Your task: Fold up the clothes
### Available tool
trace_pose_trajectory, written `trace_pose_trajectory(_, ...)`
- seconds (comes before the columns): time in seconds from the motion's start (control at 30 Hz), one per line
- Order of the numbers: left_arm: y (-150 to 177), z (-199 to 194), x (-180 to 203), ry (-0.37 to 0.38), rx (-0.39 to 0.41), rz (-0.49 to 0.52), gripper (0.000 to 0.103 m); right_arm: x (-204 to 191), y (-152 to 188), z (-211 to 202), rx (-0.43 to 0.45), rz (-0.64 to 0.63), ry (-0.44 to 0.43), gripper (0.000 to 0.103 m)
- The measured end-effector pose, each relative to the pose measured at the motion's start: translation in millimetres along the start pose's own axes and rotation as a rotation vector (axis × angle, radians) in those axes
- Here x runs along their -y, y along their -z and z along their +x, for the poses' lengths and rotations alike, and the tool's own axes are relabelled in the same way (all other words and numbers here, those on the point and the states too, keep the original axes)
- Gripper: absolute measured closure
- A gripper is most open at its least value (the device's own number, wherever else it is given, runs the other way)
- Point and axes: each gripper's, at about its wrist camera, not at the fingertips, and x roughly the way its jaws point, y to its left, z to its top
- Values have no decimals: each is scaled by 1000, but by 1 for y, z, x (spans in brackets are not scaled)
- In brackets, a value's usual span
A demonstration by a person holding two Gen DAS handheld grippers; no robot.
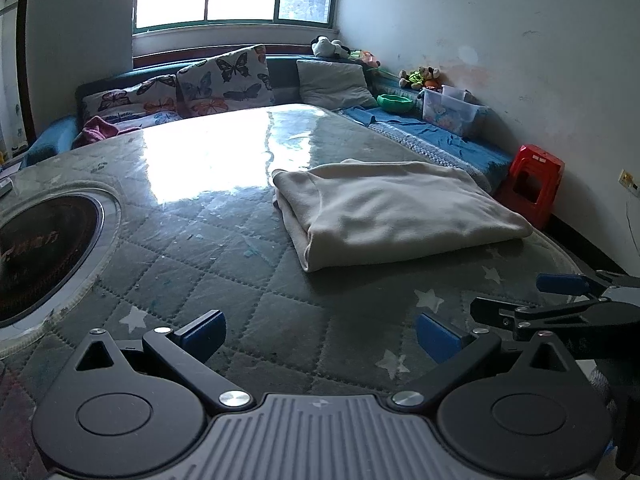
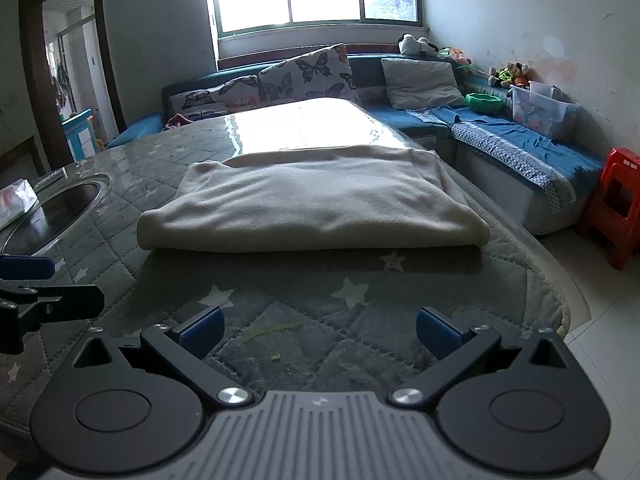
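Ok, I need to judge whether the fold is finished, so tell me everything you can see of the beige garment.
The beige garment looks like soft, fleecy fabric, folded into a thick rectangular stack of several layers with a rounded fold edge facing the right gripper. It lies flat on the quilted star-patterned table cover, touching nothing else. Both grippers, the left gripper too, are open, short of it.

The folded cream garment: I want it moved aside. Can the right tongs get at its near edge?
Probably yes. The right tongs are open, facing the cream garment, with only bare quilted table cover between.
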Motion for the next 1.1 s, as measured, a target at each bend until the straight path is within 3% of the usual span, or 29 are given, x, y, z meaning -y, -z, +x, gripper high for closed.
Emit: trace_pose_trajectory(1.1, -10, 18, 7, 10, -22, 43, 0, 3, -6, 14, -13, 17, 14, 0)
